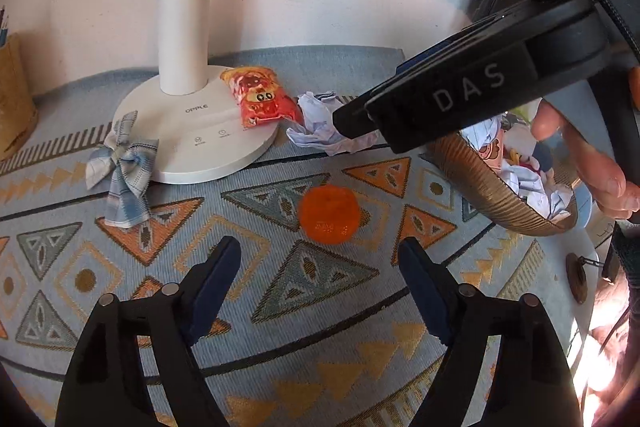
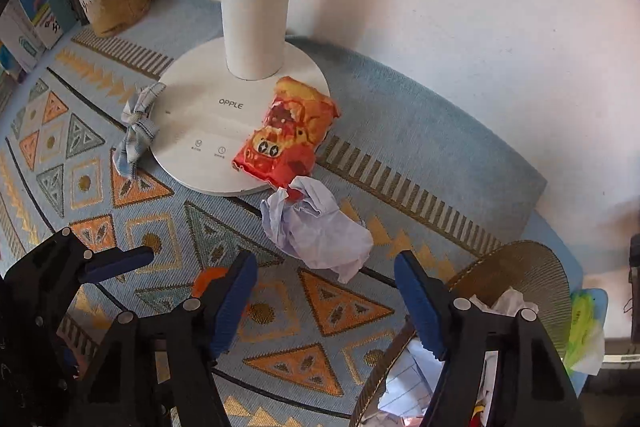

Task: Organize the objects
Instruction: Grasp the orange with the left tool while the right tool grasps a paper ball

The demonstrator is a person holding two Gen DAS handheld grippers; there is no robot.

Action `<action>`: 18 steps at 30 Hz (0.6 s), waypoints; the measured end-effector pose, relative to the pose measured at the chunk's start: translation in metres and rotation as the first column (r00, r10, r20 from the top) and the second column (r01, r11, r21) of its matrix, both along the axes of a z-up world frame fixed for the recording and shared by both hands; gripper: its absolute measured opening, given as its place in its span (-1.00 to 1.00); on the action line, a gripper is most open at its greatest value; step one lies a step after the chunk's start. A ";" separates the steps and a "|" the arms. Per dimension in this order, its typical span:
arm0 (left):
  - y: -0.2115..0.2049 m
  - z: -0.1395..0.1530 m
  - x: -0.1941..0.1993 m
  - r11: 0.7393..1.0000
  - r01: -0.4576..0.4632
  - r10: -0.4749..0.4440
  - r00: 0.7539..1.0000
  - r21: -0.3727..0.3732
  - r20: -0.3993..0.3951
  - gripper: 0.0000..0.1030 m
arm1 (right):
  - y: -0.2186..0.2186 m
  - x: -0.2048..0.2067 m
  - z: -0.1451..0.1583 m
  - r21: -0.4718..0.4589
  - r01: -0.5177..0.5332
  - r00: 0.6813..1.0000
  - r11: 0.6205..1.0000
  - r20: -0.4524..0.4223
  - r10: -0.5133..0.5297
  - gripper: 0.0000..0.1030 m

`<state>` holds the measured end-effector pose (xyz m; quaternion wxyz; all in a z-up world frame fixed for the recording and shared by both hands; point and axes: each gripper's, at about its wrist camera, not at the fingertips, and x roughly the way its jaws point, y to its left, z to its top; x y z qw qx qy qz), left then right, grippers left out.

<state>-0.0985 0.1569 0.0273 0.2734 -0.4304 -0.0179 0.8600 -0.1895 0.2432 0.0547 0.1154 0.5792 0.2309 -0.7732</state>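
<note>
Tidying step, we judge: loose bits go into the ribbed gold-brown basket (image 2: 520,259), w/ paper already inside. Left gripper (image 1: 320,259) spread, empty, aimed at the small orange faceted ball (image 1: 329,213) on the patterned blue cloth (image 1: 280,367). Right gripper (image 2: 326,279) spread, empty, near the crumpled pale paper wad (image 2: 320,235). Next: close on each, then carry to the basket. Round white lamp base (image 2: 200,115) reads "OPPLE"; right tool body reads "DAS".

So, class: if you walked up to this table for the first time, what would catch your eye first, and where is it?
Probably the orange fruit on the patterned cloth, just ahead of the open left gripper. Next, the red snack packet on the white lamp base, touching the crumpled paper.
</note>
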 end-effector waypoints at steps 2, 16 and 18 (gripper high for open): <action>0.005 -0.007 -0.012 1.000 -0.013 0.013 1.000 -0.004 0.024 0.42 | -0.005 -0.006 -0.015 0.062 -0.034 0.999 0.998 0.025 0.032 0.37; -0.004 -0.002 0.002 1.000 0.006 -0.007 0.999 0.015 0.034 -0.34 | -0.009 0.047 0.023 -0.058 -0.045 0.997 0.997 -0.070 0.041 -0.06; -0.021 0.008 0.021 1.000 -0.014 0.013 1.000 0.018 0.015 -0.34 | -0.009 0.079 0.041 -0.134 -0.041 0.994 0.990 -0.107 0.027 -0.05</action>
